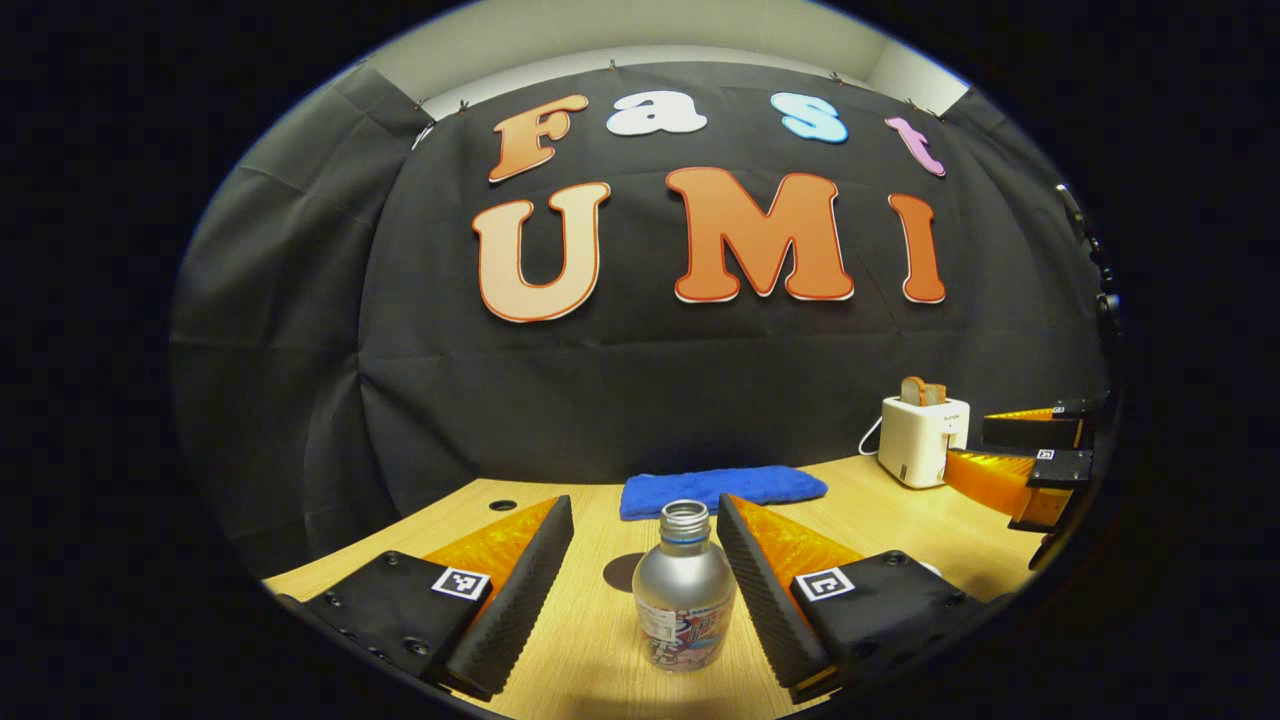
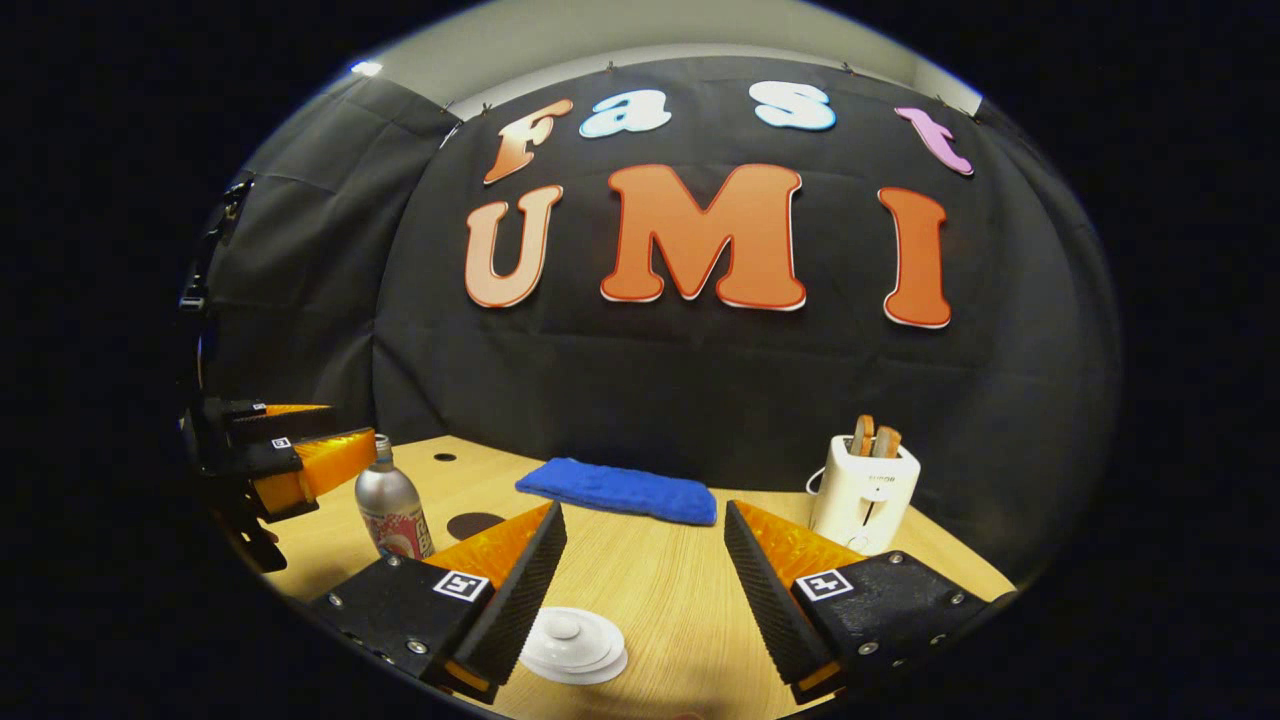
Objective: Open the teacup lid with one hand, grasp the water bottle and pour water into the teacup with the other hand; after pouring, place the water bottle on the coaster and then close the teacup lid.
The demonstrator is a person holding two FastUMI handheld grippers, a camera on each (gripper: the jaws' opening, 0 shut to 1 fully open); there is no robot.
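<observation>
The left gripper (image 1: 645,575) hung low over the worktop (image 1: 880,520), fingers spread either side of the uncapped silver water bottle (image 1: 684,590), not touching it. The right gripper (image 2: 645,590) was likewise spread above the white-lidded teacup (image 2: 573,642).

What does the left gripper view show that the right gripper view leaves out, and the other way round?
The left gripper view alone looks down on the water bottle's open mouth, the bottle standing between the open left gripper fingers, not yet touched. The right gripper view alone has the lidded white teacup on the table, just ahead of the open right gripper. Both share the blue cloth, the toaster with bread in it, the dark round coaster, the wooden table and the bottle.
</observation>
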